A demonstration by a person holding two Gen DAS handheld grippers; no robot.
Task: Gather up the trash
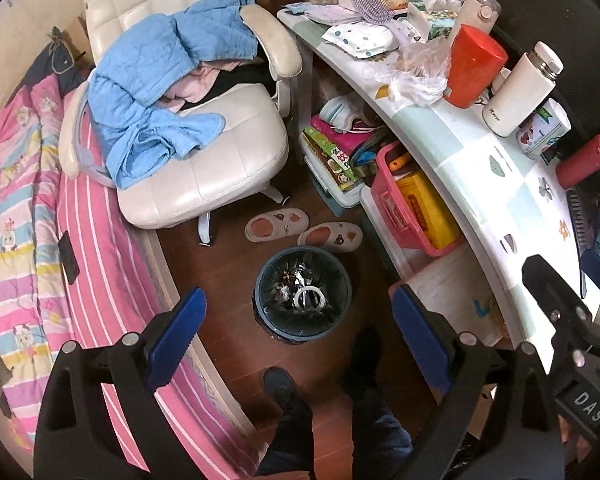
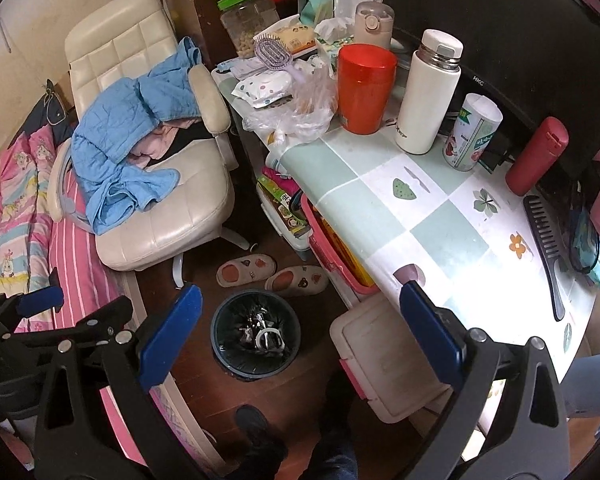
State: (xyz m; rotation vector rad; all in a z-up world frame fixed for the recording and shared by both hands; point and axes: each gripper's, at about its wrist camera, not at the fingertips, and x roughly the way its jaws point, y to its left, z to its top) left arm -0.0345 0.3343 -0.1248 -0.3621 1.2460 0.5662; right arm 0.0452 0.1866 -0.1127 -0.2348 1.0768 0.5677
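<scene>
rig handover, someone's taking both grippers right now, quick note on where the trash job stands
Left gripper: open, empty, above the floor.
Right gripper: open, empty, at the desk edge.
Trash bin: on the floor near the slippers, lined, already holding some scraps.
Likely trash left: crumpled clear plastic bag on the desk beside the red cup.
Next: probably grab the bag and drop it in the bin.

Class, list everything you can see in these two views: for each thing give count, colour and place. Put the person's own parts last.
Trash bin: one, dark blue, black liner, on floor by desk.
Slippers: two, beige, behind bin.
Chair: one, cream, beside bed.
Blanket: one, blue, draped on chair.
Desk: one, green-white checked top.
Plastic bag: one, clear, crumpled on desk.
Cup: one, red, on desk.
Flask: one, white, on desk.
Comb: one, black, on desk.
Left gripper: jaws open, over bin.
Right gripper: jaws open.
</scene>
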